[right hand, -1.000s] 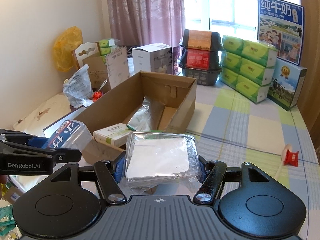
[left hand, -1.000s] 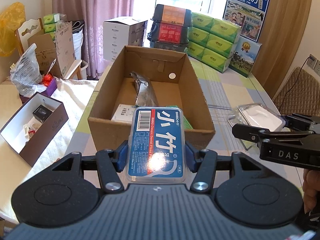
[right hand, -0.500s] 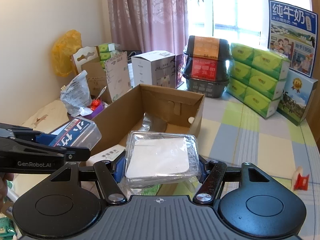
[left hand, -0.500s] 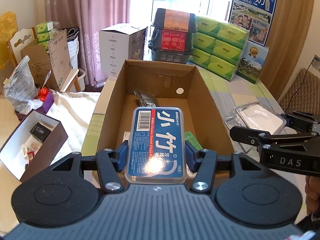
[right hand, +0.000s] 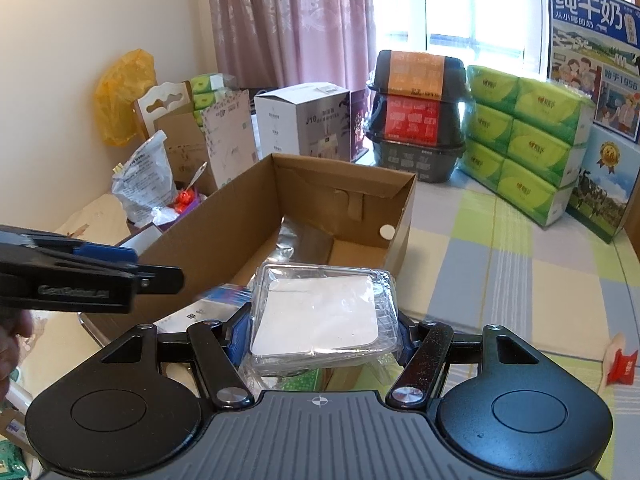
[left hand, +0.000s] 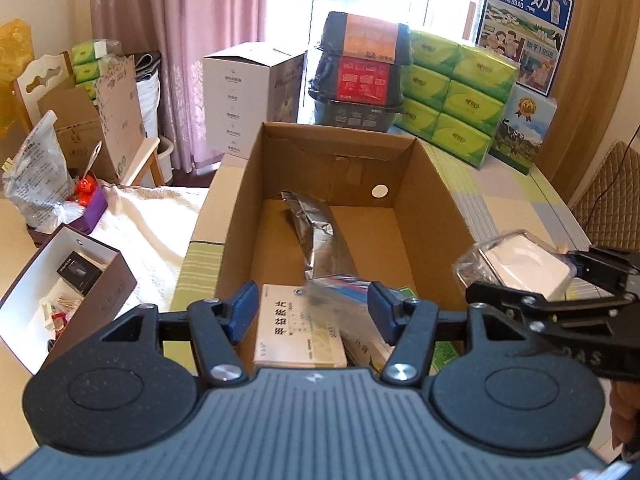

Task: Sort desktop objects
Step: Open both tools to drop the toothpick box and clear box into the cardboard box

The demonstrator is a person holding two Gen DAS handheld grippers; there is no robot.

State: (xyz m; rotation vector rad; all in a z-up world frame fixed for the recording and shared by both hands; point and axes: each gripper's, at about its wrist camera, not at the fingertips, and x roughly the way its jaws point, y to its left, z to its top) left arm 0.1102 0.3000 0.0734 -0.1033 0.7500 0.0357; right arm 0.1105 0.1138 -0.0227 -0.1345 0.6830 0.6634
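left gripper [left hand: 312,312]: jaws spread apart, nothing between the blue pads [left hand: 243,307]; held over the near end of the cardboard box [left hand: 430,216].

blue floss case [left hand: 340,284]: blurred, free of the pads, inside the near end of the box, above a white carton [left hand: 298,334] with green print. whether it rests on the carton cannot be told.

right gripper [right hand: 320,334]: clamped on a clear plastic case [right hand: 320,314] with a white insert; the case sits flat between the pads, wrapped in crinkled film. held at the box's near right corner, just beside the left gripper; in the left wrist view the case [left hand: 520,266] shows outside the box's right wall.

cardboard box, contents: silver foil pouch [left hand: 316,236] lying lengthwise along the middle; white carton at near left; a green packet [left hand: 408,292] at near right, mostly hidden. round white sticker [left hand: 379,191] on the far inner wall.

table [right hand: 500,252]: checked cloth in green, blue and cream. at the far end, stacked black food containers [right hand: 418,116] with orange and red labels, a block of green tissue packs [right hand: 528,136], and milk cartons [right hand: 592,56] behind them. a red clip [right hand: 622,366] lies near the right edge.

left of the table: white box [left hand: 250,96], open brown box [left hand: 60,292] with small items, crinkled plastic bag [left hand: 36,176], yellow bag [right hand: 122,92].
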